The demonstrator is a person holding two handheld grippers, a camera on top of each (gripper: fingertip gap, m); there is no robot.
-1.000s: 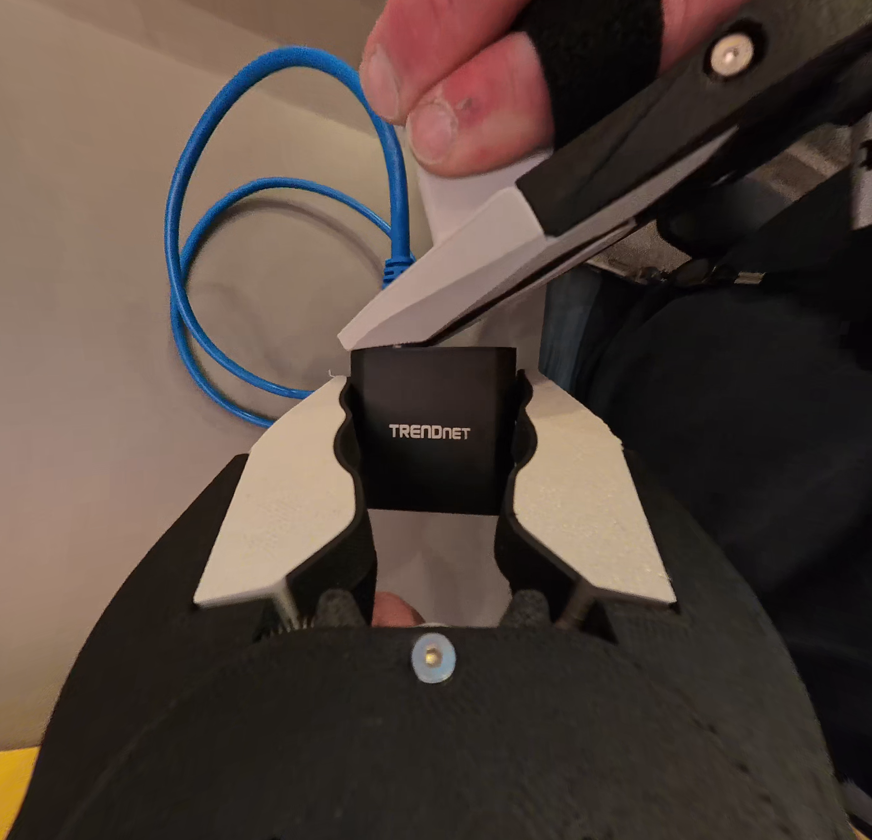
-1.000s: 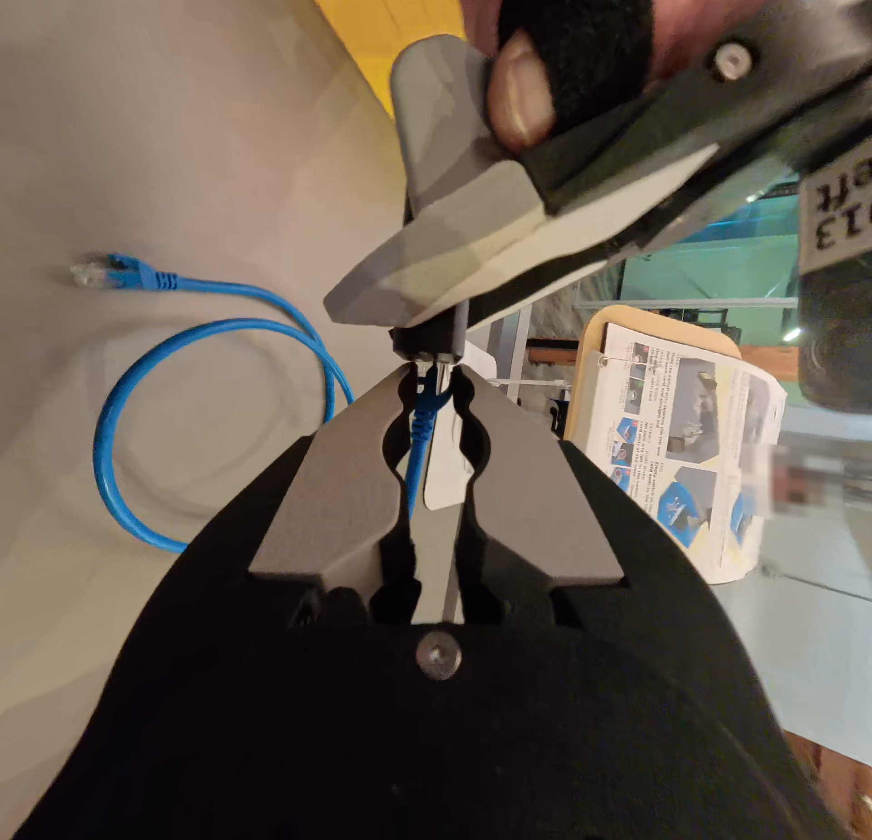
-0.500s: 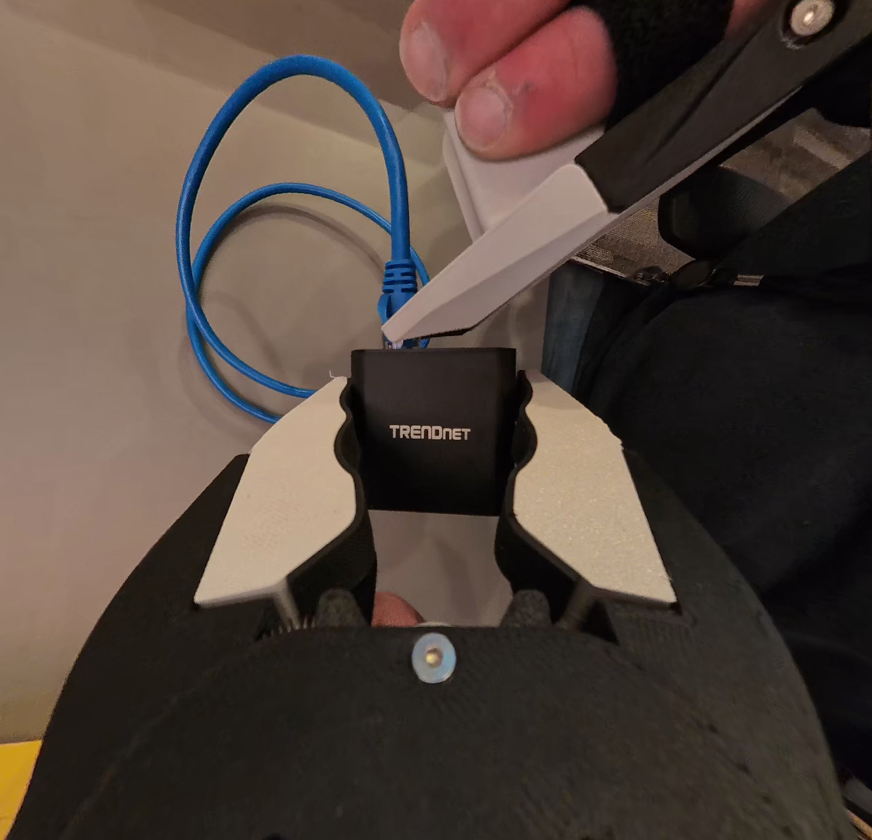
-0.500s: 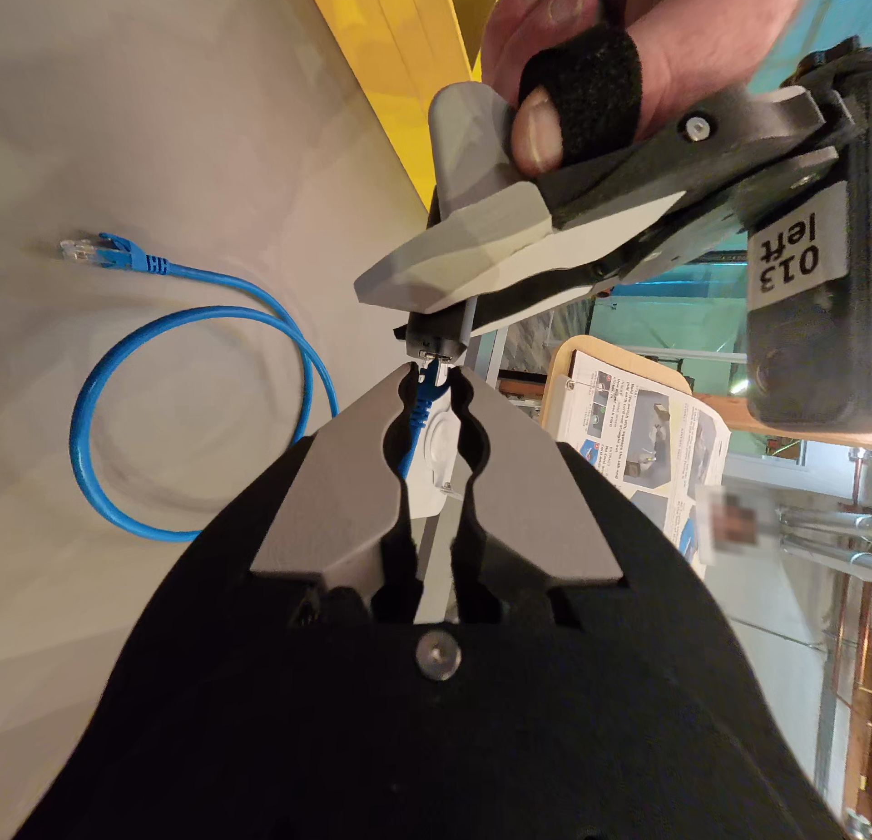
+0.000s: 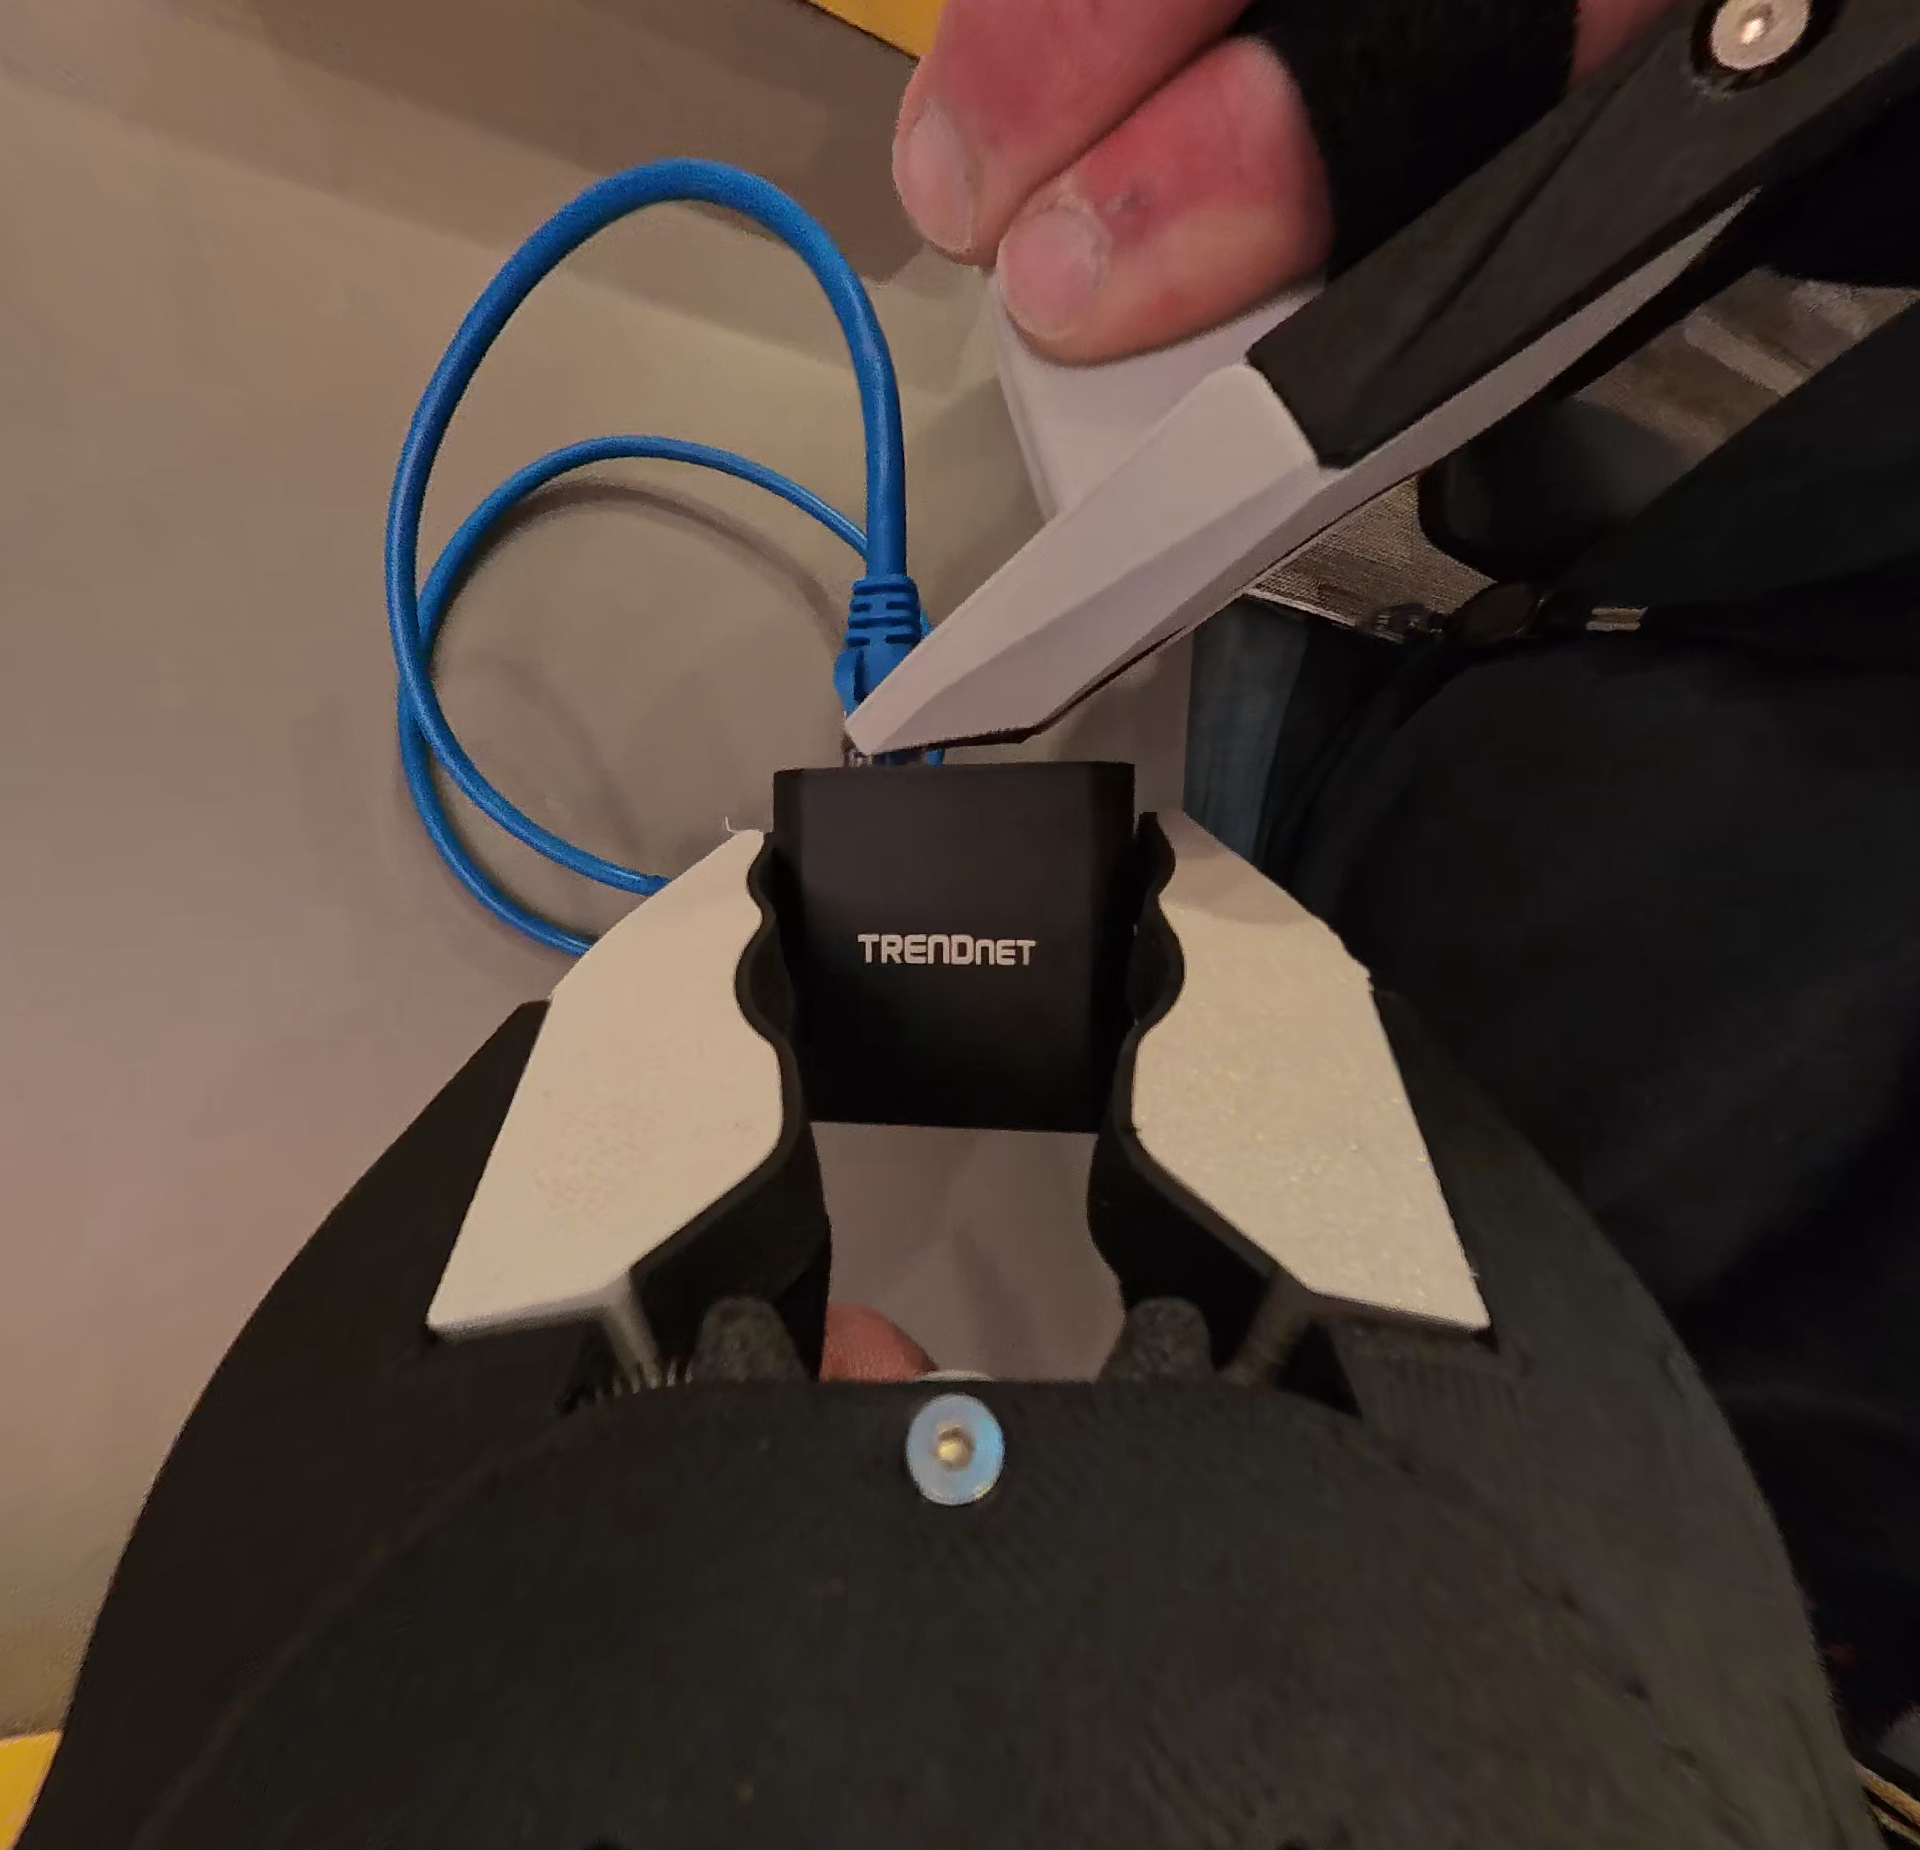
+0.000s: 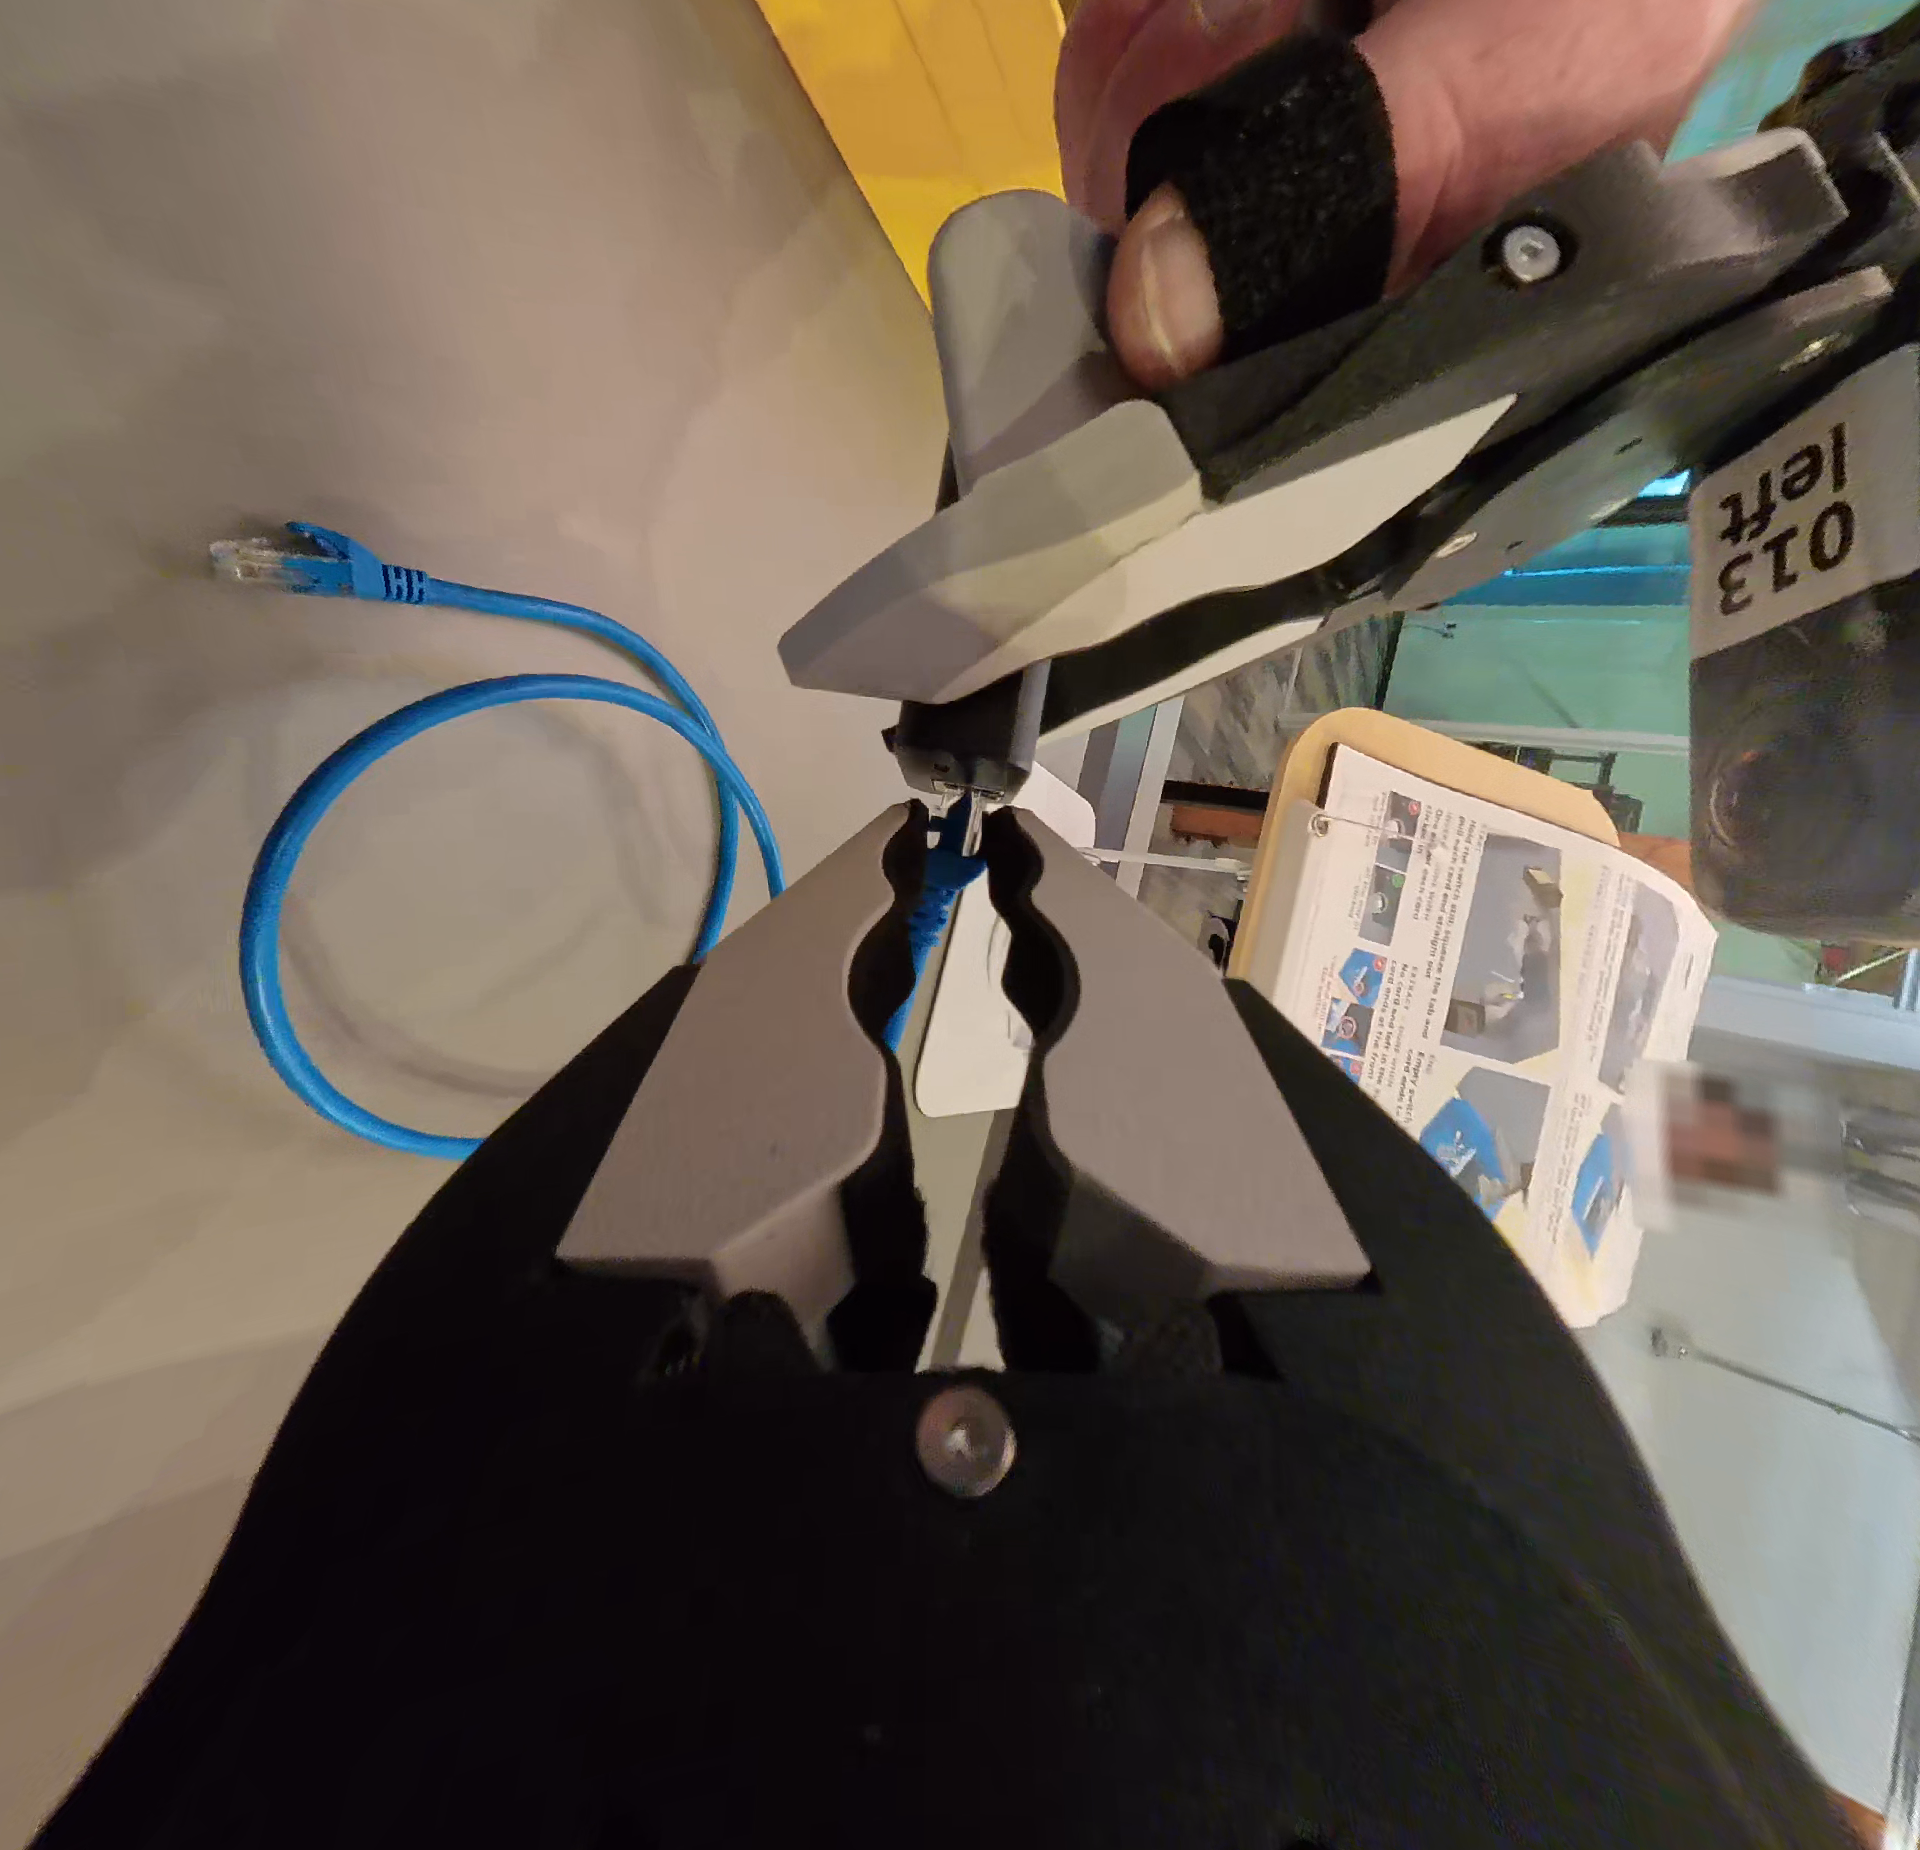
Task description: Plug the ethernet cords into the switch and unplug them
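My left gripper (image 5: 951,834) is shut on the small black switch (image 5: 951,959), holding it by its sides above the table. My right gripper (image 6: 956,821) is shut on the blue ethernet cord's plug (image 6: 940,870), and its tip meets the switch's port face (image 6: 961,751). I cannot tell how far in the plug sits. In the left wrist view the right gripper (image 5: 883,730) comes in from the upper right with the blue plug boot (image 5: 878,637) at the switch's far edge. The cord (image 6: 312,1021) loops on the table, and its free plug (image 6: 260,559) lies at the left.
The grey table top (image 6: 312,242) has a yellow strip (image 6: 914,86) along its far side. A clipboard with a printed sheet (image 6: 1455,969) stands beyond the switch. A person's dark clothing (image 5: 1610,969) fills the right of the left wrist view. The tips of both grippers are at nearly the same place.
The right gripper has tilted and shifted a little at the switch's port side, so the blue plug boot now shows beside its tip. The switch stays clamped in the left gripper.
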